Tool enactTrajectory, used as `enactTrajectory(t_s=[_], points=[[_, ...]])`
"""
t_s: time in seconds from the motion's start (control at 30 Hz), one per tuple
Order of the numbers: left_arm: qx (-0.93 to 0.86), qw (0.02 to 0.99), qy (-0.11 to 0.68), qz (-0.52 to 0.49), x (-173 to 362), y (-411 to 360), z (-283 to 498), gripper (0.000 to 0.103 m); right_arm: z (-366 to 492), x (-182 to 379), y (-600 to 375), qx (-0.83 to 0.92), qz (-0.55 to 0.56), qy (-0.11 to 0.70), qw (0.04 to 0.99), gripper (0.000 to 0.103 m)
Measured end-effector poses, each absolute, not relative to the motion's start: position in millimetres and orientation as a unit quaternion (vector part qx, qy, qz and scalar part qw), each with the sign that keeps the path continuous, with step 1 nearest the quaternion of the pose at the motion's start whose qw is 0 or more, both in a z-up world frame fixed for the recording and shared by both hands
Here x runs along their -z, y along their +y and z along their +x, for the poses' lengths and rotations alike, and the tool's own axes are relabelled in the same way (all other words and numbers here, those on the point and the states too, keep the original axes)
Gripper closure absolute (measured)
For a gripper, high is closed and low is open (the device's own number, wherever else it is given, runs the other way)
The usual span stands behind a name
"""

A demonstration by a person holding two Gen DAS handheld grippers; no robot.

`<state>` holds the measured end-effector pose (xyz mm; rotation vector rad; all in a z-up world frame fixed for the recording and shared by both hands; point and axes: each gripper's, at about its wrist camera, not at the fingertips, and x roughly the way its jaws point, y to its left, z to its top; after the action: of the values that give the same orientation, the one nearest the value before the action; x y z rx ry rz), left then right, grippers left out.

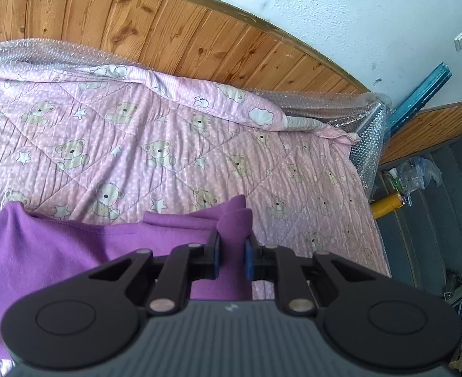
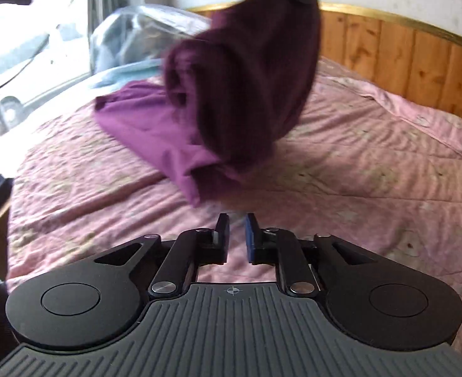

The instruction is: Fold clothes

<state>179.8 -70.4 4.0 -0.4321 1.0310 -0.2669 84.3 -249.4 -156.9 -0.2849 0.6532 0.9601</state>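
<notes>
Both tools look alike. The left gripper [image 1: 232, 238] has matte black linkage arms with silver pivot screws, two round black discs, a ribbed grey body bearing a small pale mark, and blue-padded fingers [image 1: 247, 249]. The right gripper [image 2: 237, 226] instead carries a crosshair mark.

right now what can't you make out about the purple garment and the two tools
- Left wrist view: the left tool hides the pinched part of the purple garment; the left edge crops it.
- Right wrist view: motion blur smears the lifted fold, so sleeves and collar are unreadable.
- The right tool holds nothing.
</notes>
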Motion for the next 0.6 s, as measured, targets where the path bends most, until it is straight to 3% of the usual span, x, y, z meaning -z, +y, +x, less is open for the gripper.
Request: enactTrajectory(t_s=[0.03,0.1,0.23,0.27,0.3,0.6], points=[[0.127,0.839,0.488,-0.203,-6,-70,177,0.089,94,160,-250,-0.445,-0.139,0.306,0.83,0.082],[0.131,0.838,0.49,-0.202,-9,-68,172,0.089,104,163,-234,-0.463,-0.174,0.279,0.823,0.061],[0.132,0.841,0.489,-0.191,-16,-69,167,0.089,110,165,-193,-0.517,-0.259,0.21,0.788,0.058],[0.127,0.844,0.485,-0.192,-17,-68,167,0.089,107,166,-182,-0.533,-0.272,0.206,0.774,0.071],[0.122,0.846,0.482,-0.192,-19,-67,167,0.089,105,167,-172,-0.548,-0.286,0.202,0.759,0.101],[0.124,0.844,0.476,-0.213,-15,-60,167,0.089,30,173,-161,-0.624,-0.221,0.256,0.704,0.103]])
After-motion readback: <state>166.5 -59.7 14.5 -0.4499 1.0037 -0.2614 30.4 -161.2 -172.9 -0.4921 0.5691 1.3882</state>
